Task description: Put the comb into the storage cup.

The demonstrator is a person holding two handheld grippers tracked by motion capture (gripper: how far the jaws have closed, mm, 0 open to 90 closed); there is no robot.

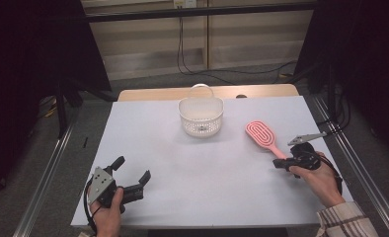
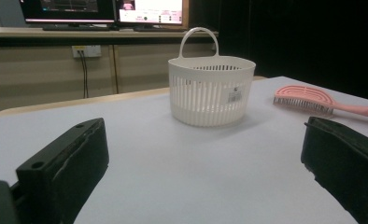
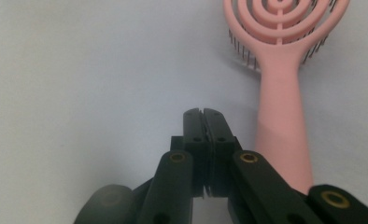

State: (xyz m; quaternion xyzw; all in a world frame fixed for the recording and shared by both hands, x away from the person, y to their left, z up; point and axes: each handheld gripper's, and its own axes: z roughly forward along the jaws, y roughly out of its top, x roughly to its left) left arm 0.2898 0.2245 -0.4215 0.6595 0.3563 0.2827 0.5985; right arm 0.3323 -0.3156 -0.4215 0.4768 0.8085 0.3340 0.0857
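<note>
Plastic hairbrush (image 1: 262, 135), pink, light and stiff, lies on the surface right of the white basket (image 1: 201, 117); its slim handle looks the best hold. Right gripper (image 3: 203, 114) rests just beside that handle, fingers pressed together on nothing, while left gripper (image 1: 132, 168), well apart from the basket, has fingers spread wide.

In my right gripper view the pink brush (image 3: 281, 88) runs off the top edge, so its head is cut, and its handle end is hidden behind my right gripper (image 3: 203, 114). In my left gripper view both jaws are cropped by the frame, and the brush handle tip is covered. The label on the basket (image 2: 211, 88) is too small to read
</note>
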